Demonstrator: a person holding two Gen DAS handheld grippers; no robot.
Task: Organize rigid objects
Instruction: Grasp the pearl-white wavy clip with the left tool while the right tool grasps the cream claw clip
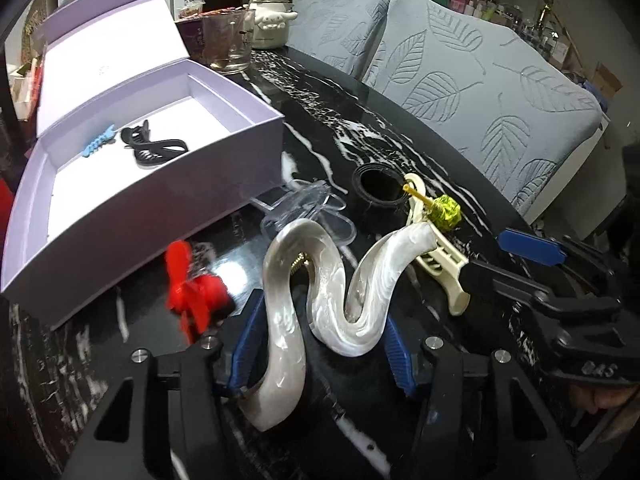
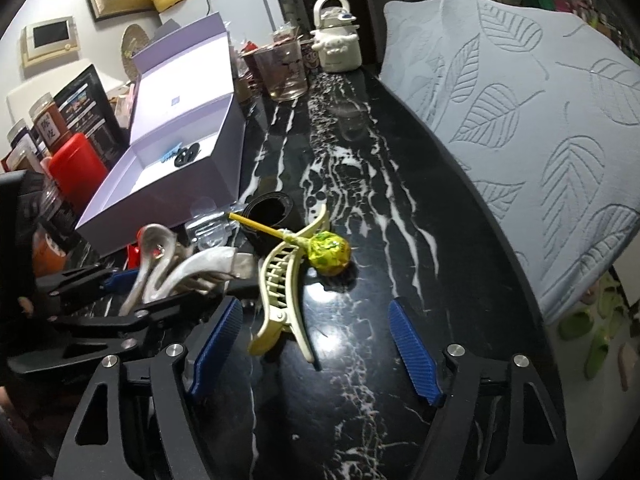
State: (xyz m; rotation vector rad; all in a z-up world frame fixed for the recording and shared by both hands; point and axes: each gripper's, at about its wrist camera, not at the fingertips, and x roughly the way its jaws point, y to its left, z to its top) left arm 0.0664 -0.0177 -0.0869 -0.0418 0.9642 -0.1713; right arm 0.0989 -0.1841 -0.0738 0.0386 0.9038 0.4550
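My left gripper (image 1: 322,344) is shut on a large pearly white wavy hair clip (image 1: 320,284), held just above the black marble table (image 1: 340,120); the clip also shows in the right wrist view (image 2: 176,268). My right gripper (image 2: 316,348) is open and empty, its jaws on either side of a cream claw clip (image 2: 280,292) lying on the table. A green-wrapped lollipop (image 2: 328,254) lies across that clip. An open lilac box (image 1: 132,184) at the left holds a black claw clip (image 1: 154,146) and a small blue clip (image 1: 98,142).
A red bow clip (image 1: 192,292), a clear plastic clip (image 1: 308,212) and a black ring (image 1: 378,186) lie near the box. A glass cup (image 1: 226,42) and a white kettle (image 1: 272,12) stand at the table's far end. Grey leaf-patterned cushions (image 1: 480,92) line the right edge.
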